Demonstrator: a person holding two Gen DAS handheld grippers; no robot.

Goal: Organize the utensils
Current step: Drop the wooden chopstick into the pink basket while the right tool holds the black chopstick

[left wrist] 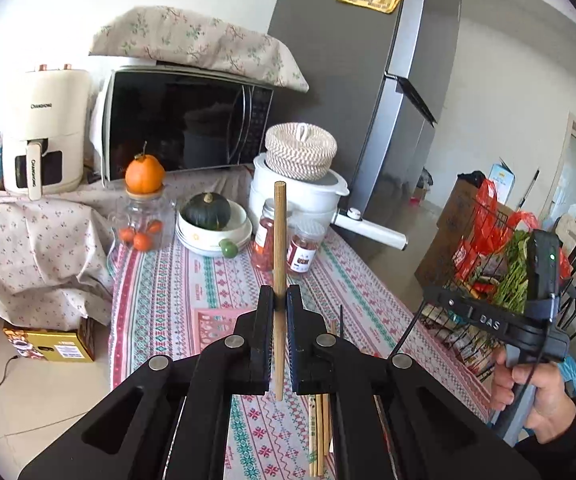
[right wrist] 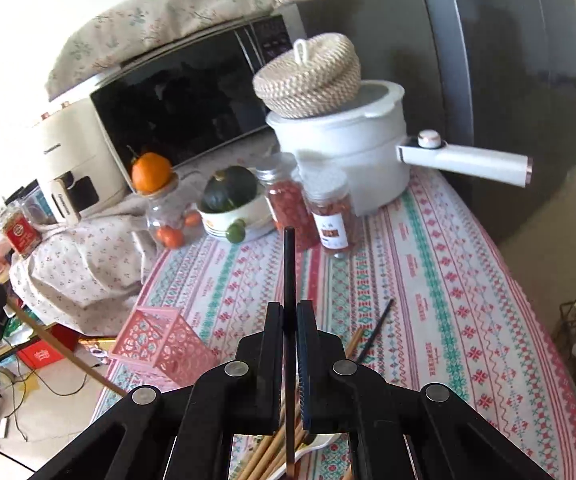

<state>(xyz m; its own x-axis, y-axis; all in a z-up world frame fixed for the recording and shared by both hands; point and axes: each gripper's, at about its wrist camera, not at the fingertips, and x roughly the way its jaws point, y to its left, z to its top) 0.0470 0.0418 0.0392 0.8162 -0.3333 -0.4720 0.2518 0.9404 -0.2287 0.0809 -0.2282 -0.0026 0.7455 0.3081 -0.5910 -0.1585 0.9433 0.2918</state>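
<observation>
Both grippers level, chopsticks upright.

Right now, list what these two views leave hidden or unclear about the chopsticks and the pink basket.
- Loose wooden chopsticks, right wrist view: the right gripper, shut on the black chopstick, covers most of them, so no count.
- Pink basket, right wrist view: its inside cannot be seen.
- Same basket, left wrist view: half hidden behind the left gripper holding the wooden chopstick.
</observation>
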